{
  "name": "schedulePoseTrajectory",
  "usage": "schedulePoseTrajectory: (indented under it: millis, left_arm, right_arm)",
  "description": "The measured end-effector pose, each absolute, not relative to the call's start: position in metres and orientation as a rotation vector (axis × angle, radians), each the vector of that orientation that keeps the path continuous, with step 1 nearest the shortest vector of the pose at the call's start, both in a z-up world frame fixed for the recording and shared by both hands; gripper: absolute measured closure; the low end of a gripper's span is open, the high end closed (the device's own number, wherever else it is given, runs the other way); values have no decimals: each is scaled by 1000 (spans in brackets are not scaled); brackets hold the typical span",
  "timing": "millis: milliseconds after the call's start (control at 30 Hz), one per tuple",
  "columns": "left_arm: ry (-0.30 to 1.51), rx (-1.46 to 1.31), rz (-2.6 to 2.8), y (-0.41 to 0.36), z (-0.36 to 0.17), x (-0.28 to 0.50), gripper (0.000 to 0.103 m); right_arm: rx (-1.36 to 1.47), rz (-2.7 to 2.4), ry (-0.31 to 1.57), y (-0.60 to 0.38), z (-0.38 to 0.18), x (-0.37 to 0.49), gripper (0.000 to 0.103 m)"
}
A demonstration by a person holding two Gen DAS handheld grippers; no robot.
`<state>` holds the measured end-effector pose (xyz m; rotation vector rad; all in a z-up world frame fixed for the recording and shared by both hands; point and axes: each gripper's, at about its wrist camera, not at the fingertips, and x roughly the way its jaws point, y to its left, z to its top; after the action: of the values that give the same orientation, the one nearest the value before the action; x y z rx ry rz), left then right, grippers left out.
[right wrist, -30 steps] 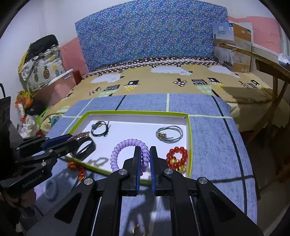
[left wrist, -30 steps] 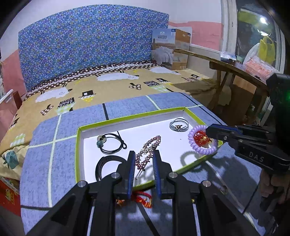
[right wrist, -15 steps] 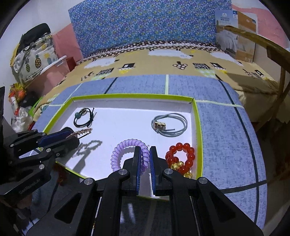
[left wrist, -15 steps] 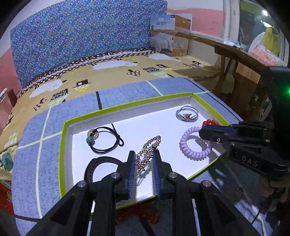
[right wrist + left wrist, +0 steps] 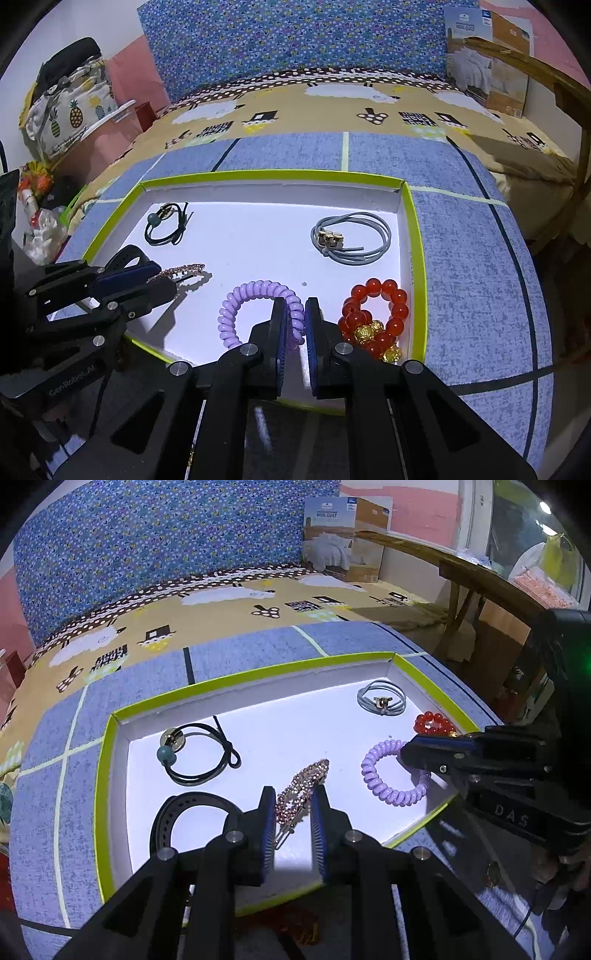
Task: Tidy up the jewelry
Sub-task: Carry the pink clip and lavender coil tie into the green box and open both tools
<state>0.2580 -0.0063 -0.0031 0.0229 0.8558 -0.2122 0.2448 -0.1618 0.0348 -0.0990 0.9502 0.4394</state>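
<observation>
Now that both hands have sunk into the tray (image 5: pixel 110 738), the left gripper (image 5: pixel 293 812) clasps the hair clip (image 5: pixel 303 786), and the right gripper (image 5: pixel 295 325), opening, frees the purple coil (image 5: pixel 255 291).

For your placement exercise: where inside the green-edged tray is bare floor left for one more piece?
Bare floor lies mid-tray, between the black hair tie and grey hair tie. The near side is crowded: rhinestone clip, purple coil, red bracelet.
</observation>
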Motion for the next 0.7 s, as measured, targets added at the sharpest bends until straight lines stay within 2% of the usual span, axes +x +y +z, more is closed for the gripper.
schedulePoseTrajectory:
  millis: [233, 700]
  left_arm:
    - [856, 23, -217, -6, -2, 258, 74]
    - [773, -46, -207, 11, 27, 216, 73]
  right_arm:
    - [-105, 445, 938, -161, 37, 241, 87]
    - [-73, 465, 832, -178, 72, 196, 86]
